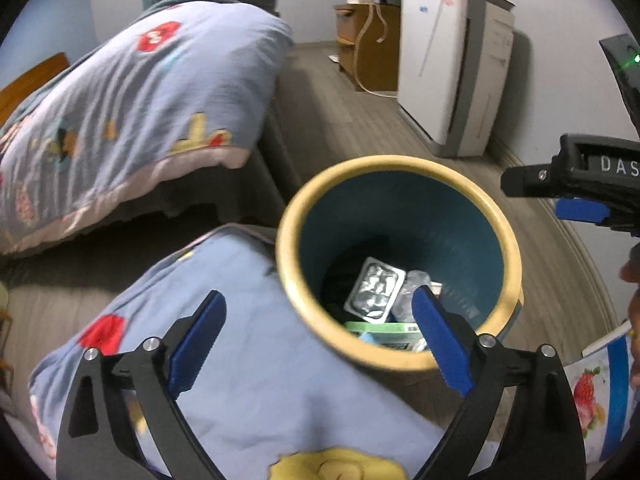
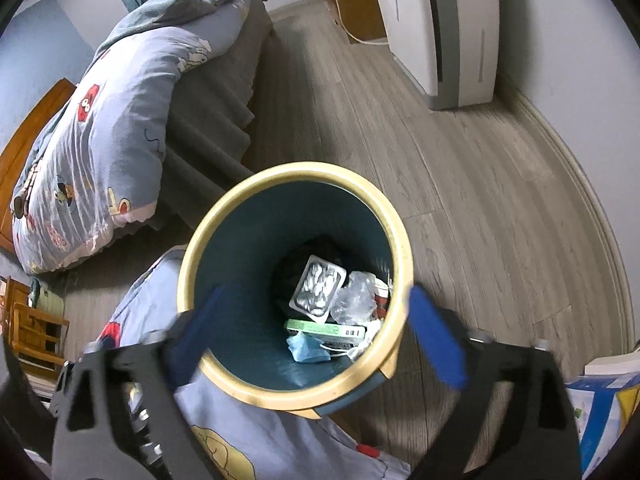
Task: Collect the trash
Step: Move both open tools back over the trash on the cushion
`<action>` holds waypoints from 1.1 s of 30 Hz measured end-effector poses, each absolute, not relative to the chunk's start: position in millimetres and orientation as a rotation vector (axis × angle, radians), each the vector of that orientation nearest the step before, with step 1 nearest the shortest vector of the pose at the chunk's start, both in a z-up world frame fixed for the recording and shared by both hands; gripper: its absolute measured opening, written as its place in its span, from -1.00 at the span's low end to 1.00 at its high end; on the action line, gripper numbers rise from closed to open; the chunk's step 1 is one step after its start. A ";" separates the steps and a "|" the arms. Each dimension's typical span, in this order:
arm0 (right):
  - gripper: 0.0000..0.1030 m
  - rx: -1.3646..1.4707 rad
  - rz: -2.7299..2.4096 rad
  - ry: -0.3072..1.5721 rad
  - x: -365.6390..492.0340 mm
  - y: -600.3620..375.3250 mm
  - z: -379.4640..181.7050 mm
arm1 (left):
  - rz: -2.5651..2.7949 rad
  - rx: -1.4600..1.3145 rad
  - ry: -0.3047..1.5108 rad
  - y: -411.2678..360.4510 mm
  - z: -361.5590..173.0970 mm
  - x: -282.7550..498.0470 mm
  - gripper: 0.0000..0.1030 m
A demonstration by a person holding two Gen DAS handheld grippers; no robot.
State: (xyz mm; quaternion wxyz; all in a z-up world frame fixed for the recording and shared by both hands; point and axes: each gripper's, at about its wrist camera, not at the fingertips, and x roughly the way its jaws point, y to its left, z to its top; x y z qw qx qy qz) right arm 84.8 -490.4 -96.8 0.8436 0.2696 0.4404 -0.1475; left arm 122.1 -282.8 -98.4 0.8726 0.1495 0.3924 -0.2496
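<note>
Both grippers are spread wide and hold nothing. The right gripper [image 2: 316, 332] hangs over the bin [image 2: 394, 240], its blue fingers [image 2: 436, 336] straddling the near rim with only air between them. The left gripper [image 1: 320, 340] sits a little to the side, one finger [image 1: 440, 344] over the bin's [image 1: 400, 164] near rim and the other above the quilt [image 1: 248, 360] that lies against the bin.

The trash is already inside, at the bottom: a silver blister pack [image 2: 318, 288], crumpled clear plastic [image 2: 356, 296], a green box [image 2: 324, 326] and a blue mask [image 2: 308, 348], loosely piled. Nothing appears to lie on the wood floor [image 2: 480, 184] close to the bin.

From here, the risks look small but real. The right fingers are close to the rim, so a careless pull back could catch it and tip the bin, spilling the pile onto the floor. The left finger over the quilt could snag the cloth and drag it, and since the quilt leans on the bin, that tug could shift the bin too. More trash may lie out of view; I cannot tell.
</note>
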 end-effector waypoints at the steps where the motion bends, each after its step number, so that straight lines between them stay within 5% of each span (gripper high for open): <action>1: 0.89 0.552 -0.311 0.923 85.9 -486.4 -93.0 | -0.513 0.308 0.822 -279.1 -96.9 123.2 0.84; 18: 0.89 0.370 -0.192 0.913 95.0 -379.3 -51.8 | -0.228 0.150 0.781 -66.0 -30.6 63.0 0.88; 33: 0.89 0.398 0.009 0.974 68.8 -233.6 -29.3 | -0.086 0.128 0.968 22.3 -92.0 9.2 0.89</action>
